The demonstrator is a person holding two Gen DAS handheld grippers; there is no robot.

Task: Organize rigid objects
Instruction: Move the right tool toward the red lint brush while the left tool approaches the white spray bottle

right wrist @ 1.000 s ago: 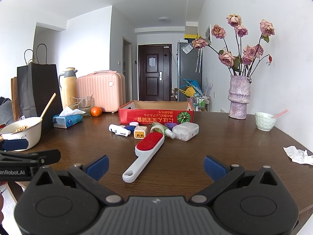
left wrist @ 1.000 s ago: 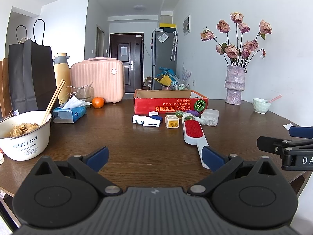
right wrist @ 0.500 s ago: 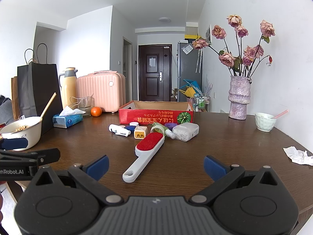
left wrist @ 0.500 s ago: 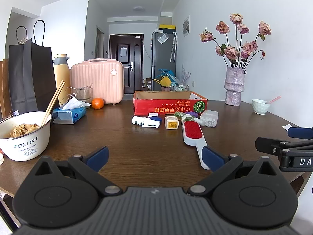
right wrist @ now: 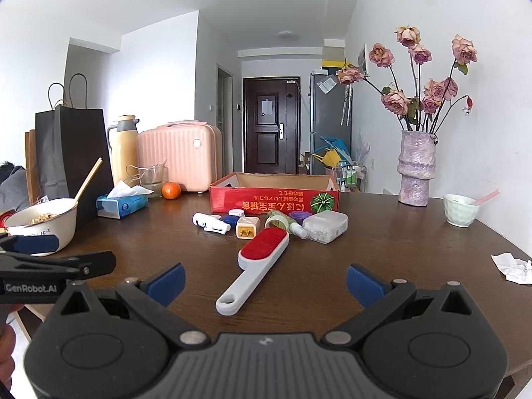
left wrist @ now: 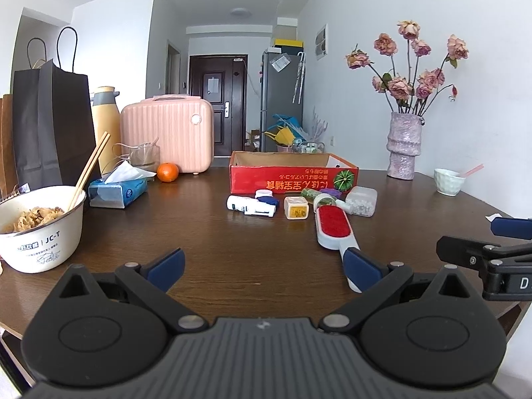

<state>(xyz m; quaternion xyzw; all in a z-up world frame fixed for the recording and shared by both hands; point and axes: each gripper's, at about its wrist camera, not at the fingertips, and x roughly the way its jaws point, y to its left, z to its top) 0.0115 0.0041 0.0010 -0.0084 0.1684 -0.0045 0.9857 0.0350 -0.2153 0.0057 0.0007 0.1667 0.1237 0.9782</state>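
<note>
Hovering low over the near edge of the desk [right wrist: 382,242], the right tongs [right wrist: 264,281] stand wide apart and hold nothing; the left tongs [left wrist: 262,264] are spread just as wide and are also empty. Each pair shows at the edge of the other's view, side by side.

Between the right tongs' blue fingertips [right wrist: 166,282] lies a lint brush [right wrist: 256,266], flat on the wood, its red pad pointing away and its white handle with the hanging hole nearest the camera. In the left wrist view the same brush's handle runs behind the right-hand fingertip.

Just past the brush head sits a cluster of small things: a white tube [right wrist: 207,223], a blue cap [right wrist: 229,220], a beige plug adapter [right wrist: 247,227], a green bottle [right wrist: 281,223], a purple lid [right wrist: 299,215] and a clear box of white beads [right wrist: 325,226]. Right behind them stands an open red cardboard box [right wrist: 274,196], with nothing visible inside.

Farther left are a tissue pack [left wrist: 118,190], an orange [left wrist: 167,172], a pink case [left wrist: 168,131] and a noodle bowl with chopsticks [left wrist: 40,226]. To the right stand a vase of dried roses [right wrist: 417,169] and a small cup [right wrist: 460,209].
</note>
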